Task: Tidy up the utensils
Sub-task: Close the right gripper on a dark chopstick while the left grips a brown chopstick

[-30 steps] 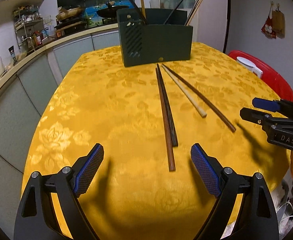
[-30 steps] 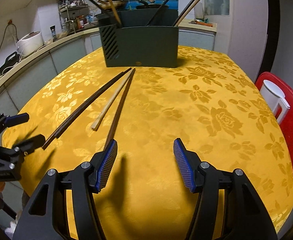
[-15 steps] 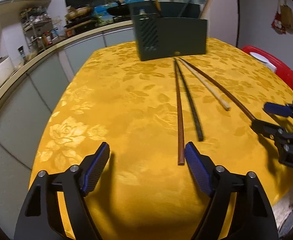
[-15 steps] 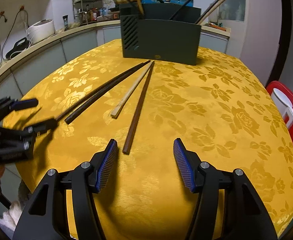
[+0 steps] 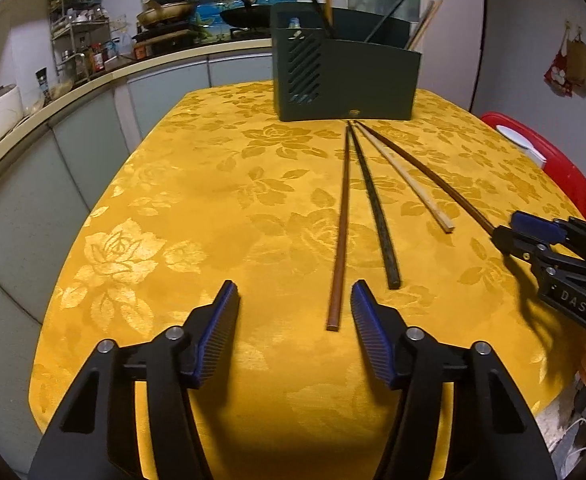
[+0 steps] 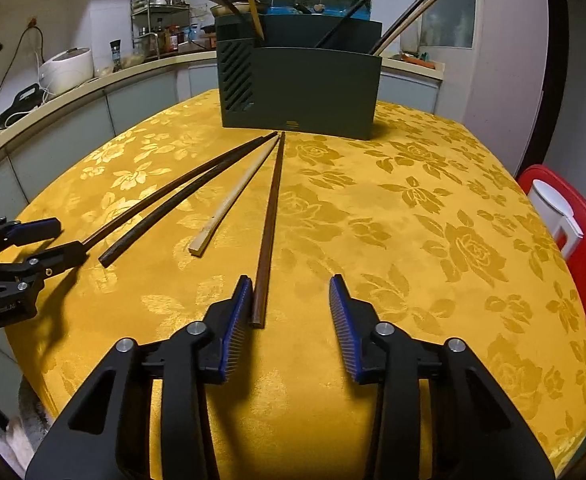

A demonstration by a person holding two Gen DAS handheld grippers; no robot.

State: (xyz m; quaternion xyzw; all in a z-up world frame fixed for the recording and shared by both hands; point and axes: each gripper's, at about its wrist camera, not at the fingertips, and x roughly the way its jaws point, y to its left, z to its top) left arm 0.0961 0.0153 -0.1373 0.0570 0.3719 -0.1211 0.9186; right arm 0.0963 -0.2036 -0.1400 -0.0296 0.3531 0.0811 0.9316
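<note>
Left wrist view has the left gripper (image 5: 293,294) newly straddling the reddish-brown chopstick (image 5: 340,232), jaws closing but not yet pinching; the right gripper (image 6: 290,286) likewise narrows around the dark brown chopstick (image 6: 271,208), so both lifts look imminent.

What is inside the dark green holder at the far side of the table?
Several chopsticks stand inside the dark green holder, dark and light ones, their tops leaning out above its rim. Their lower parts and the bottom of the holder are hidden by its walls.

light: dim, warm indoor | shadows: soft, toward camera | edges: fisheye-bent, dark corners | focus: sharp
</note>
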